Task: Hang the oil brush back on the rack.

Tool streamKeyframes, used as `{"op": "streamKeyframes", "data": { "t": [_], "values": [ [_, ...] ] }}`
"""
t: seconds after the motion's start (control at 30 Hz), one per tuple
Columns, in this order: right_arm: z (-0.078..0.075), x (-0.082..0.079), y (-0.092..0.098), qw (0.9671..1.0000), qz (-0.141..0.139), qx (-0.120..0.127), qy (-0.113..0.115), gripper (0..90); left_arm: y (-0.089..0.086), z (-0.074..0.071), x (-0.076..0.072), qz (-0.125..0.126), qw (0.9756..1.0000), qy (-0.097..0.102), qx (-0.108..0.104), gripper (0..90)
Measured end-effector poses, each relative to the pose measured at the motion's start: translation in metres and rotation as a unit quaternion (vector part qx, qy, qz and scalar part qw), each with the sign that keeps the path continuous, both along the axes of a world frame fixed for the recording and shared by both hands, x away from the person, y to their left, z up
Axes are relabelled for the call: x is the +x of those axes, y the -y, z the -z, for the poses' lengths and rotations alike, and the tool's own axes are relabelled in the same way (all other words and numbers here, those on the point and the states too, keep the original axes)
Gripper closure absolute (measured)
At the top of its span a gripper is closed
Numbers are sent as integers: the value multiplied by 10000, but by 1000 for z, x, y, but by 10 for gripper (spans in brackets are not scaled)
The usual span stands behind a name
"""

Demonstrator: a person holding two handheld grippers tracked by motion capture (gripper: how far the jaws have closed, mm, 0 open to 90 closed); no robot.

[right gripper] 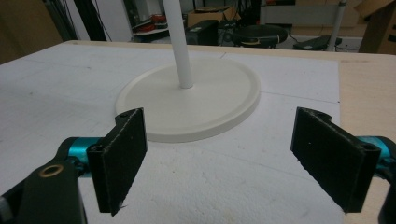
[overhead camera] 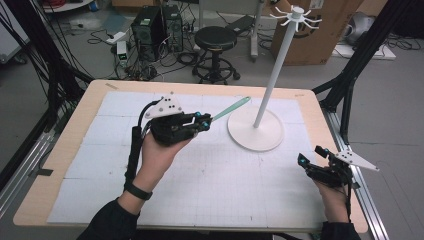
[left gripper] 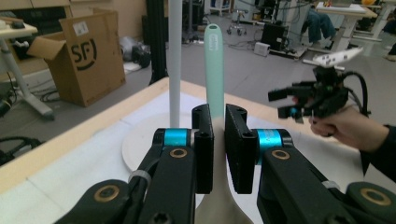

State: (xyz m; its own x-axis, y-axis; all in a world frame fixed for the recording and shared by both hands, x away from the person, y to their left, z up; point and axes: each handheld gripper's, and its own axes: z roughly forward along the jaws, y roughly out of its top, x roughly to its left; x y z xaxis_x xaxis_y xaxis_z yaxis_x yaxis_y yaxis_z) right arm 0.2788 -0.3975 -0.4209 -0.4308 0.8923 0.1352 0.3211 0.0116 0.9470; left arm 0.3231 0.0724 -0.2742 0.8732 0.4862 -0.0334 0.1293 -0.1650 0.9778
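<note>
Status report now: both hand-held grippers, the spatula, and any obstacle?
Left hand-held gripper shut on mint spatula. Right hand-held gripper open, empty. White stand ahead.

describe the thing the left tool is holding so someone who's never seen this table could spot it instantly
Start at the tall white stand with the round base on the far side of the table. Just left of that base, the left tool is shut on a long, slim mint-green utensil whose free end points toward the pole. It is the one pale green item among white and black gear, with a slot near its tip.
</note>
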Motion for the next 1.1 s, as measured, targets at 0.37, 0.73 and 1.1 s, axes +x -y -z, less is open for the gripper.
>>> {"op": "streamKeyframes", "data": {
  "t": [0.37, 0.73, 1.1],
  "values": [
    [0, 0, 1, 10000, -12, 28, -19, 177, 12, -39, 14, 39, 9995, 122, -279, 823],
    [0, 1, 0, 10000, -10, 65, -36, 177, 19, -72, 25, -27, 9986, 315, -427, 823],
    [1, 2, 1, 9999, -28, 87, -49, 177, 30, -97, 37, -27, 9974, 396, -603, 823]
  ]
}}
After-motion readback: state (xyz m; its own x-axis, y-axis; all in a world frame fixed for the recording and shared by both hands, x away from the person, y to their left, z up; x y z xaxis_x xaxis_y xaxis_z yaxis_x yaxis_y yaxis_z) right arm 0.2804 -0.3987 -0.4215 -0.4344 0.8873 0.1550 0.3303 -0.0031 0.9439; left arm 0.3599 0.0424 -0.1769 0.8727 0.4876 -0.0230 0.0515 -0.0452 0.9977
